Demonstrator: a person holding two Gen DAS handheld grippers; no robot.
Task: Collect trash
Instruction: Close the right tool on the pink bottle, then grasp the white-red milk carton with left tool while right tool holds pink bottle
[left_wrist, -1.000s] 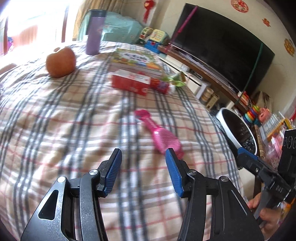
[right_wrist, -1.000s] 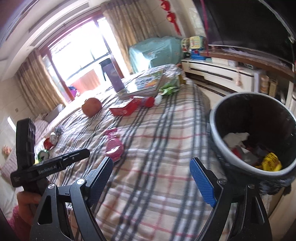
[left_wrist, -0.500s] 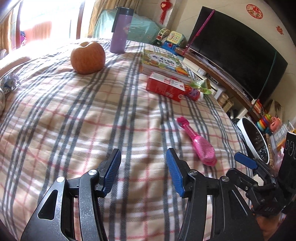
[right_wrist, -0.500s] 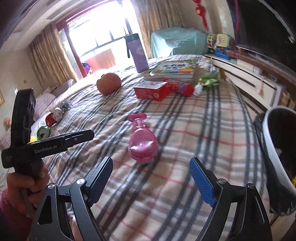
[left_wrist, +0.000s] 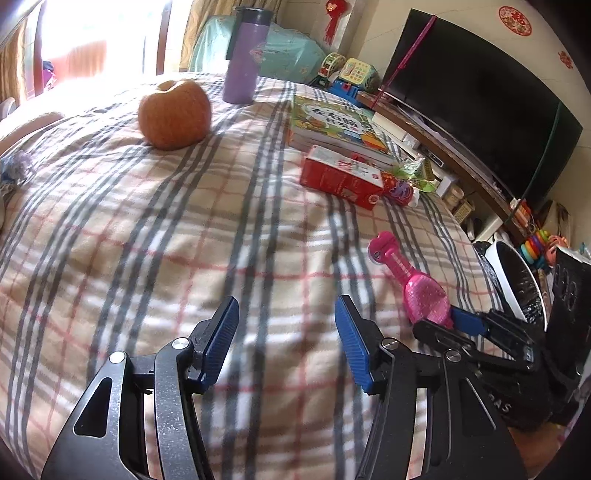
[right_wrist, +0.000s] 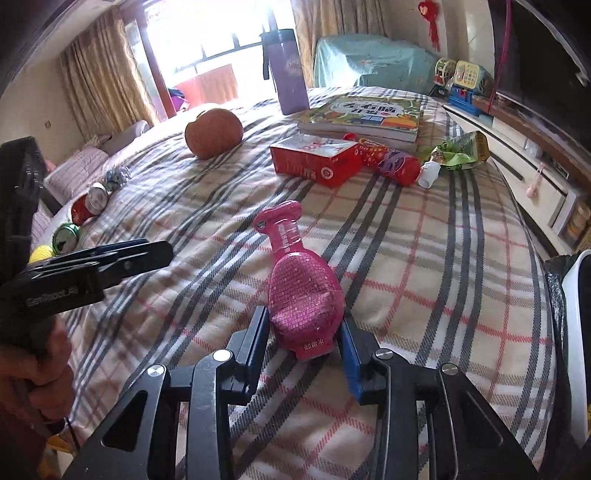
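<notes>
On the plaid blanket (right_wrist: 424, 258), I have the right gripper (right_wrist: 303, 334), jaws just closing, pinching the pink bottle (right_wrist: 301, 291) by its base, neck pointing straight away; my left gripper (left_wrist: 286, 336) sits farther off, half open, empty.

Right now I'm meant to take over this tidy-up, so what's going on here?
A person holding a gripper in each hand is clearing trash off the bed. The right gripper has just been closing and now clamps the fat end of the pink bottle, which lies on the blanket. The left gripper hangs open, holding nothing.
</notes>
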